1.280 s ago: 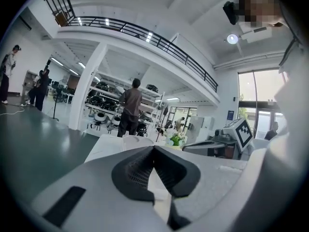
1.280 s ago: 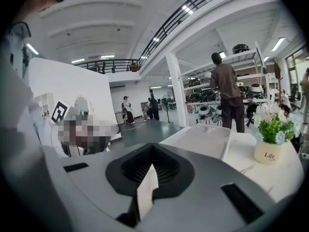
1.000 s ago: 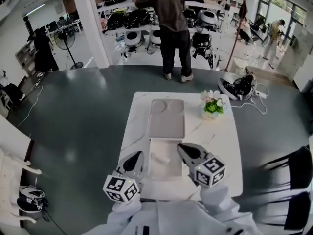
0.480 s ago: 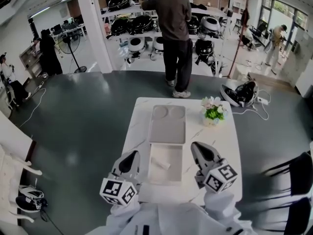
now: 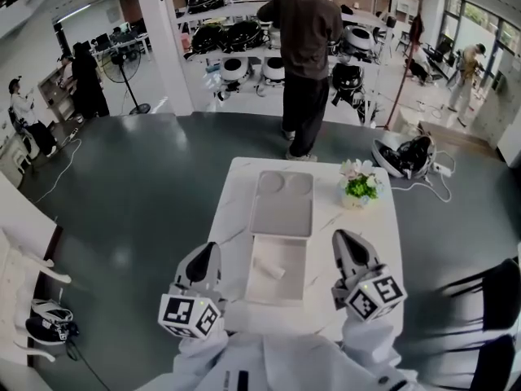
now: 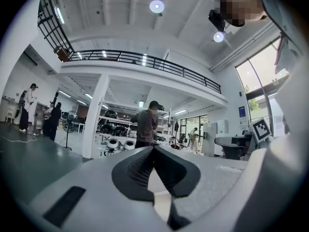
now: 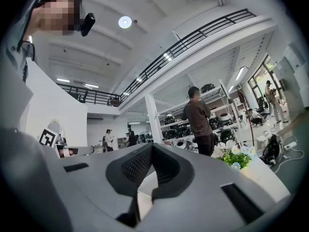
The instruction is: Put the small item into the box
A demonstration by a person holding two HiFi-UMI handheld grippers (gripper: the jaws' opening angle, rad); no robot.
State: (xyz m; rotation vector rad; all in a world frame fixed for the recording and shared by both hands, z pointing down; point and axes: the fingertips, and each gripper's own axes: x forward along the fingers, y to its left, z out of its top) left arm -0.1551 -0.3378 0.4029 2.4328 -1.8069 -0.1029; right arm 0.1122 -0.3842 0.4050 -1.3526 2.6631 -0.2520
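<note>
Compared with a second ago, both grippers have drawn back toward the near edge of the white marble-look table (image 5: 384, 233). The right gripper (image 5: 341, 235), earlier over the right rim of the shallow open white box (image 5: 251, 277), now hangs right of it, clear of the rim. The left gripper (image 5: 210, 246) has shifted left, off the table's left edge. Each gripper's fingers are pressed together with nothing between them. The small white item (image 5: 272, 270) lies inside the box, as before. Beyond the box sits a flat grey panel with two round dents (image 5: 282, 206), with a small pot of flowers (image 5: 361, 187) to its right. The standing person in a dark top (image 5: 306, 51) has stepped right. The grippers' cubes carry black-and-white square markers.
</note>
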